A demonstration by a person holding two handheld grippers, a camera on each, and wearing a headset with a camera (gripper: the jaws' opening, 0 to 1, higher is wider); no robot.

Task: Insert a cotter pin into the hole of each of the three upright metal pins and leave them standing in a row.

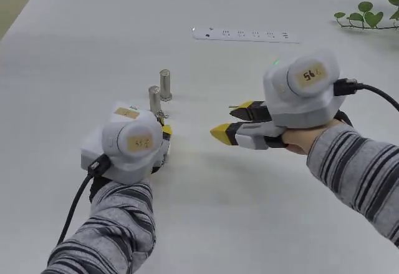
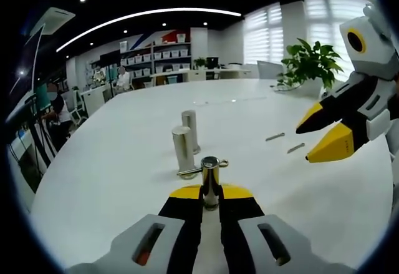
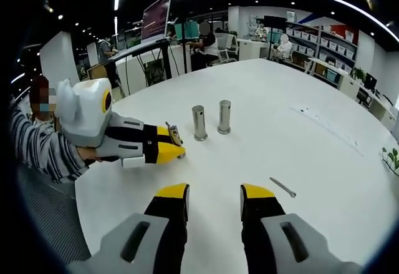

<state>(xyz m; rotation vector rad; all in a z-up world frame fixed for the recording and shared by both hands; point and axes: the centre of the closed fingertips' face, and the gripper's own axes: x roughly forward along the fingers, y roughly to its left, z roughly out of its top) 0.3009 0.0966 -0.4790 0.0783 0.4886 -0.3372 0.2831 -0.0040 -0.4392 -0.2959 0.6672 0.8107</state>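
White worktable [image 1: 206,224] in an open-plan office: one pin fitted, two to go.
Low and level over the table, the left gripper [image 2: 211,194] is clamped on a short silvery upright metal pin [image 2: 210,173], with a thin grey cotter pin [image 2: 187,172] seemingly through its hole. Just beyond stand a nearer bare steel pin [image 2: 183,149] and a farther bare steel pin [image 2: 190,129]. A loose cotter pin [image 2: 275,137] and a second loose cotter pin [image 2: 295,147] lie further right. Aimed toward the left one, the right gripper [image 3: 214,194] hovers wide open and empty.
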